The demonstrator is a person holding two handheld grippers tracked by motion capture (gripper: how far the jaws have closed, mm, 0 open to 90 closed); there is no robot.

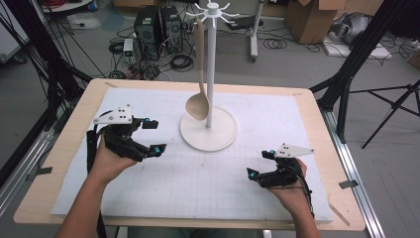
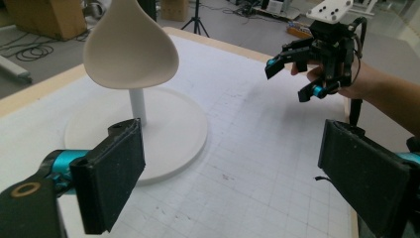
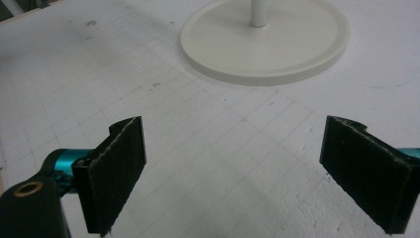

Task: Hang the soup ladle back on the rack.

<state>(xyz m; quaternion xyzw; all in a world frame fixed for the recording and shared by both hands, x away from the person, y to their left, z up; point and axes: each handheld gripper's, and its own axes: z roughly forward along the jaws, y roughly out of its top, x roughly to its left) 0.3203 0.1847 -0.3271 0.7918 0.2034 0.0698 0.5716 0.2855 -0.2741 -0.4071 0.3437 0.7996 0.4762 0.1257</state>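
Observation:
A white hanging stand (image 1: 210, 64) with a round base (image 1: 220, 139) rises at the table's middle back, with hooks at its top. A beige spoon (image 1: 198, 105) hangs from one hook, its bowl low beside the pole, just above the base. My left gripper (image 1: 154, 137) is held open left of the base, nothing between its jaws. In the left gripper view the spoon bowl (image 2: 129, 49) hangs close ahead, above the base (image 2: 173, 129). My right gripper (image 1: 259, 164) is open and empty at the front right, facing the base (image 3: 265, 44).
A white gridded mat (image 1: 198, 183) covers the wooden tabletop (image 1: 322, 148). On the floor behind are computer towers (image 1: 158, 25), cables and cardboard boxes (image 1: 307, 17). Black frame legs (image 1: 356, 54) stand at both sides. The left gripper view also shows the right gripper (image 2: 293, 78) farther off.

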